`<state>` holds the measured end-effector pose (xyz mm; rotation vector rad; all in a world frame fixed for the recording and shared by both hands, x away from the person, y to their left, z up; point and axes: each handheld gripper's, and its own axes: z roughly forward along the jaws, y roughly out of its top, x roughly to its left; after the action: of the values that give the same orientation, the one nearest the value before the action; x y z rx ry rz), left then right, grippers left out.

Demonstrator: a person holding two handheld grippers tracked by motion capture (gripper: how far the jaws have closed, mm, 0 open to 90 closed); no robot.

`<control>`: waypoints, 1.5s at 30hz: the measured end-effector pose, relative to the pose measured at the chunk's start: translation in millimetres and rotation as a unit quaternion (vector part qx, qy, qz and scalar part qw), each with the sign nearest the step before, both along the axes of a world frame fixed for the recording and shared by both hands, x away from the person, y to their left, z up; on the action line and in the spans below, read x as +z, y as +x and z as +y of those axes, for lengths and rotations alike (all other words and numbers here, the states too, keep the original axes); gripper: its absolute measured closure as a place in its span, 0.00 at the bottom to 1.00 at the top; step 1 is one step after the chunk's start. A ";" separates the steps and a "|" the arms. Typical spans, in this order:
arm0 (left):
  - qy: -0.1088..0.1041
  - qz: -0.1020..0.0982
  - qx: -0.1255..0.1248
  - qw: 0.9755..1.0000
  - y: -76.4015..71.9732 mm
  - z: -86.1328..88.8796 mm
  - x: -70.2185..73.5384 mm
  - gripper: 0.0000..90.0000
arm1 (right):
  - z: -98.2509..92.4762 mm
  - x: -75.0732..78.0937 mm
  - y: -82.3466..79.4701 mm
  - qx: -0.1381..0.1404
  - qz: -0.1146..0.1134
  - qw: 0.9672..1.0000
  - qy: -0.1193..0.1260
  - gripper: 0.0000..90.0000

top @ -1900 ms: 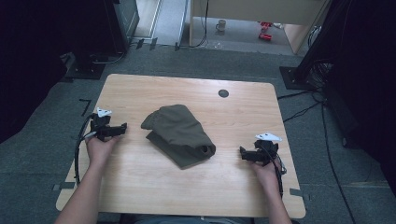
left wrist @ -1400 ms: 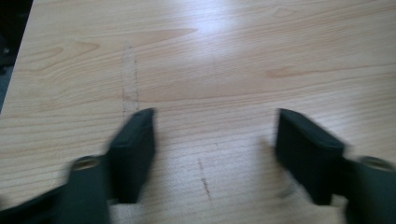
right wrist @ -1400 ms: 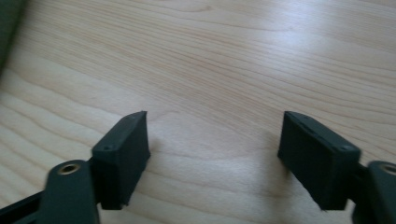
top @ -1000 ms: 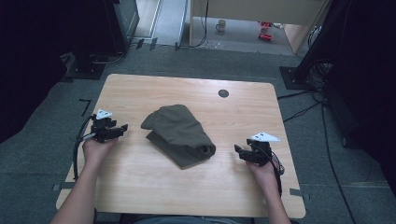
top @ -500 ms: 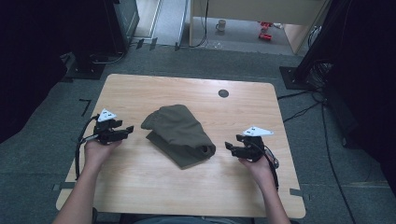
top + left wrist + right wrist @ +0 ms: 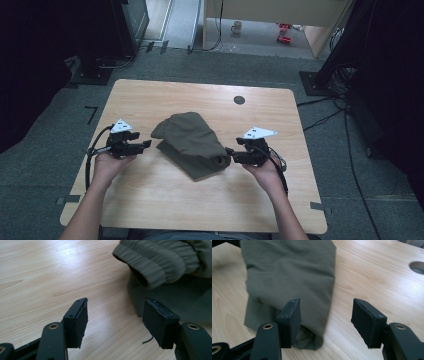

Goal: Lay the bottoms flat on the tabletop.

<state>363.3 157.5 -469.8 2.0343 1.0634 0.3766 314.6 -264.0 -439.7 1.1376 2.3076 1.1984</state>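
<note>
An olive-green garment [image 6: 192, 142] lies folded in the middle of the wooden table [image 6: 150, 95]. My left gripper [image 6: 148, 143] hovers just left of it, pointing at its elastic cuff [image 6: 162, 262]; its jaws have just been opening and nothing is between them [image 6: 116, 303]. My right gripper [image 6: 228, 151] is at the garment's near right corner. Its jaws have just been closing but stand open [image 6: 327, 302]. The cloth's folded edge [image 6: 292, 270] lies below and beside its left pad, with no pad pressing on it.
A dark round cable hole [image 6: 239, 100] sits in the table's far right part, also seen in the right gripper view [image 6: 418, 266]. Bare wood surrounds the garment. Black stands and cables [image 6: 325, 80] are on the floor to the right.
Both grippers have closed in on the garment. The right one moved left and up to its corner; the left one moved right toward the cuff. The garment has not moved.
</note>
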 end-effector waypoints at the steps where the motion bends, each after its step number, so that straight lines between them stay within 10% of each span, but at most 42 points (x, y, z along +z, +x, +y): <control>1: 0.000 -0.001 -0.003 1.000 -0.8 -3.3 -1.2 0.40 | 7.1 2.7 1.5 0.012 -0.002 1.000 0.000 0.44; 20: -0.012 0.003 -0.002 1.000 -2.5 -27.8 -15.6 0.38 | 72.6 5.6 9.3 0.104 -0.009 0.994 -0.014 0.32; 29: -0.007 -0.001 -0.016 1.000 -3.6 -44.0 -24.3 0.39 | 107.4 -15.5 13.9 0.128 0.016 0.989 -0.066 0.28; 37: -0.006 -0.001 -0.011 1.000 -5.5 -40.2 -25.6 0.53 | 113.3 -24.6 13.9 0.129 -0.023 0.982 -0.136 0.81; 42: -0.001 0.013 -0.001 1.000 -3.1 -39.2 -27.8 0.70 | 101.2 -16.9 16.1 0.117 -0.024 0.987 -0.105 0.94; 45: -0.002 0.019 -0.006 1.000 -1.8 -40.9 -28.2 0.84 | 83.2 -6.0 21.1 0.084 -0.015 0.995 -0.044 0.94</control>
<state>361.4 116.5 -498.0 2.0507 1.0748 0.3307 335.7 -180.9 -445.7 0.9048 2.4485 1.1474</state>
